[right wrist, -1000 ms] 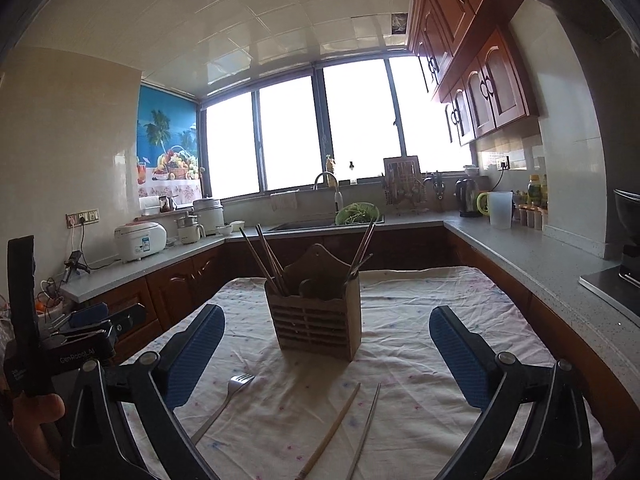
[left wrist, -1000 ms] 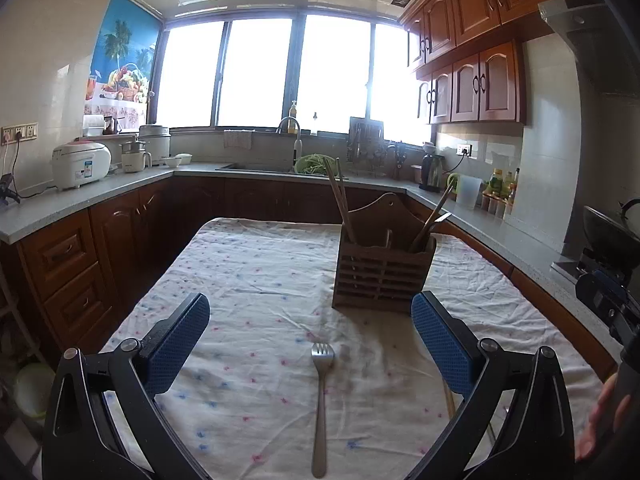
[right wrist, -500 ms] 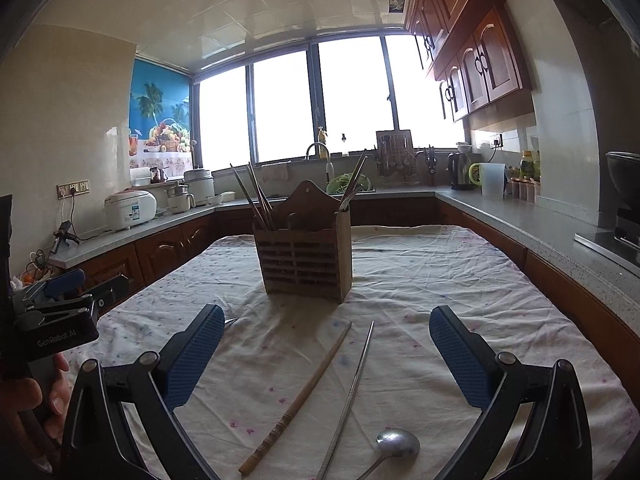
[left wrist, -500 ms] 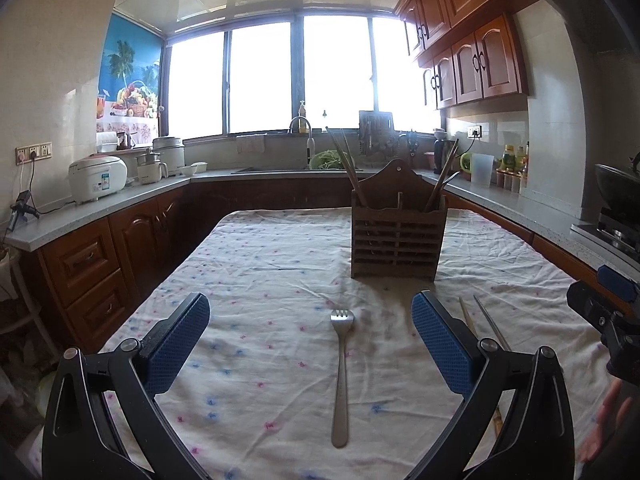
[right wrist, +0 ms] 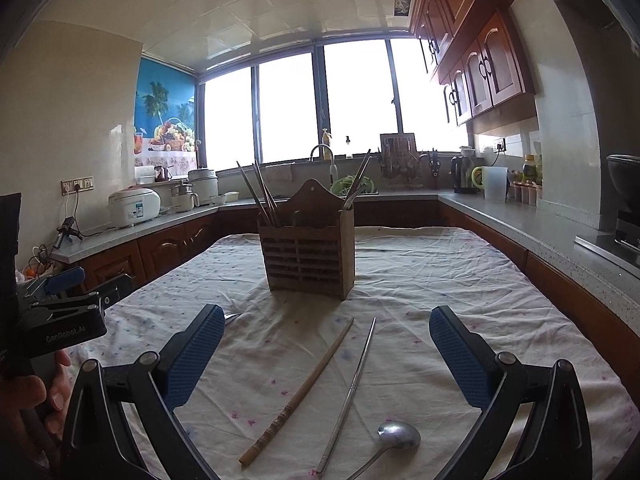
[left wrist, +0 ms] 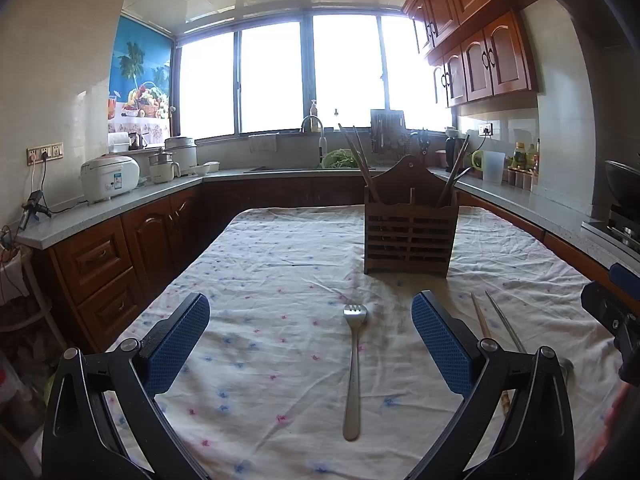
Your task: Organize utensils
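A wooden slatted utensil holder (left wrist: 410,236) (right wrist: 308,256) stands upright mid-table with chopsticks sticking out of it. A metal fork (left wrist: 353,368) lies flat between the blue pads of my left gripper (left wrist: 310,332), which is open and empty above the cloth. In the right wrist view a wooden chopstick (right wrist: 298,388), a metal chopstick (right wrist: 350,384) and a metal spoon (right wrist: 394,438) lie between the wide-open fingers of my right gripper (right wrist: 326,350). The fork's tines (right wrist: 231,314) peek out behind the right gripper's left pad. Both chopsticks (left wrist: 492,320) show past the left gripper's right pad.
The table (left wrist: 280,264) wears a white flower-print cloth. Wooden cabinets and a grey counter (right wrist: 520,216) ring the room, with a rice cooker (left wrist: 108,178) at left and a stove (left wrist: 624,224) at right. A hand (right wrist: 24,404) holds the left gripper body.
Both grippers have tilted down and drawn back, so the holder sits farther off and the fork, chopsticks and spoon have come into fuller view. Nothing on the table moved.
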Demonstrator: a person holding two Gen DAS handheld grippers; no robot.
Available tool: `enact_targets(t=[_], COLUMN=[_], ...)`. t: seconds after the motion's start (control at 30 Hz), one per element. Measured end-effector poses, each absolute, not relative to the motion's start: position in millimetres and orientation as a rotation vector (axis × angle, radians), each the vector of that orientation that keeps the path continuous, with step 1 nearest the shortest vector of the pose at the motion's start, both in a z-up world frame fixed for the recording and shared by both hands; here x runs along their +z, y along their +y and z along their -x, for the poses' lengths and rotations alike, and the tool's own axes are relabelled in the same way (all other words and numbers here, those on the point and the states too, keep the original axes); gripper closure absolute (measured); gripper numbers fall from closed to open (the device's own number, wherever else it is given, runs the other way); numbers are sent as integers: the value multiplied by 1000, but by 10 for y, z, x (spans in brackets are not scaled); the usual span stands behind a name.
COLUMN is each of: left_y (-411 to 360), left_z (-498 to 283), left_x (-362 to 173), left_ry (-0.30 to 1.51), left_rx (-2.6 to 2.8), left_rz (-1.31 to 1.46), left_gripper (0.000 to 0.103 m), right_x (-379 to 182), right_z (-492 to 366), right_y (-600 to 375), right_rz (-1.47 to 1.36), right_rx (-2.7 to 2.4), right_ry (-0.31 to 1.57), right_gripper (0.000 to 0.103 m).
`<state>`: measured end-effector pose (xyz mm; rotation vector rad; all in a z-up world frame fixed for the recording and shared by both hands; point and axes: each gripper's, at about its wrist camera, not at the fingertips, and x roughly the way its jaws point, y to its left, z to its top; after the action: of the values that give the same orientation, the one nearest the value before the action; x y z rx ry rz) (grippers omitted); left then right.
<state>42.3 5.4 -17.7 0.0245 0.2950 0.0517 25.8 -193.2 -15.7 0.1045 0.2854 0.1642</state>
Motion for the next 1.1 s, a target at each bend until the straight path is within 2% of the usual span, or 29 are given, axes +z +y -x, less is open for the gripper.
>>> enact_targets(t=[1.1], left_y=[60], left_z=[-443], left_x=[-128], left_ry=[293], left_rx=[48], left_rz=[-8], left_gripper=[0], right_x=[-125], right_z=[-270], right_y=[-1943], right_rz=[-93], right_rx=[174], right_ry=[278], right_gripper=[0])
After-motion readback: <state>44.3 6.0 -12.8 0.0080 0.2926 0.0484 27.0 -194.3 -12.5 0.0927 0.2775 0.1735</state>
